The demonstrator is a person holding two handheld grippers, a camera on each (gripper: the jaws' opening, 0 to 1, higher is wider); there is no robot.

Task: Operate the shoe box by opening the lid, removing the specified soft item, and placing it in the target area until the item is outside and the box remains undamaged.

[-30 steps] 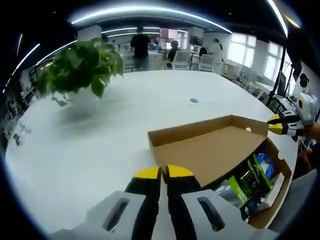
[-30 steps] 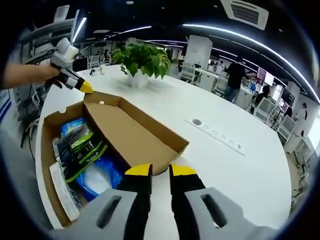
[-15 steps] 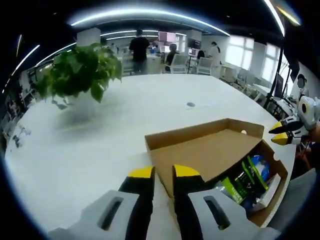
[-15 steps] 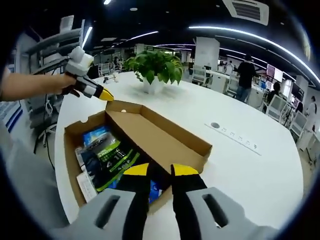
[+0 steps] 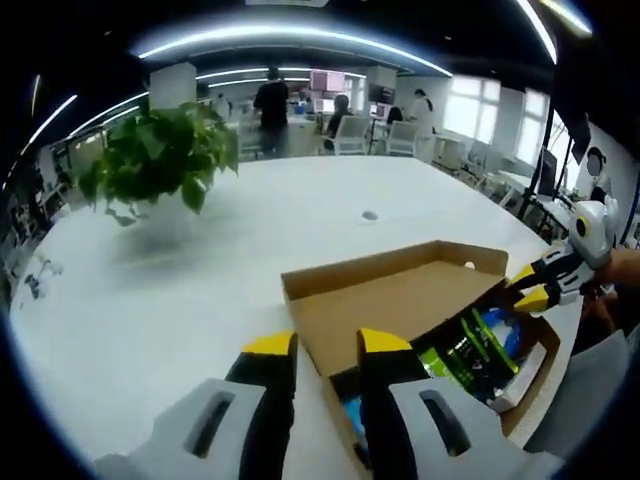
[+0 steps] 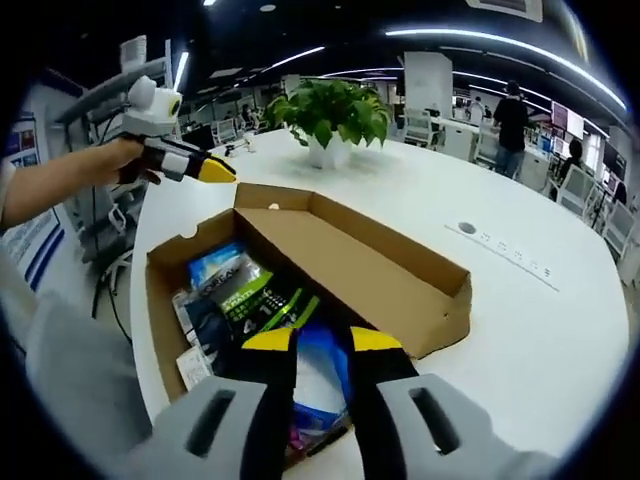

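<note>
The cardboard shoe box [image 5: 400,310] lies on the white table with its lid [image 6: 350,255] folded back. Inside are a green-and-black packet [image 6: 255,295], a soft blue plastic bag [image 6: 325,365] and other packets. My right gripper [image 6: 321,340] is open just above the blue bag, with nothing between its jaws. In the left gripper view it [image 5: 530,285] hovers at the box's far right end. My left gripper [image 5: 327,345] is open at the box's near corner. In the right gripper view it [image 6: 215,170] is held by a hand just beyond the box's far corner.
A potted green plant [image 5: 160,150] stands further along the round white table [image 6: 540,330]. A small round socket [image 5: 370,215] is set in the tabletop beyond the box. People and office chairs are far behind. The table's edge runs close beside the box on the person's side.
My left jaws have gone from nearly shut to open. Both grippers have come closer to the box, and the right one now hangs over the contents instead of the lid's edge.
</note>
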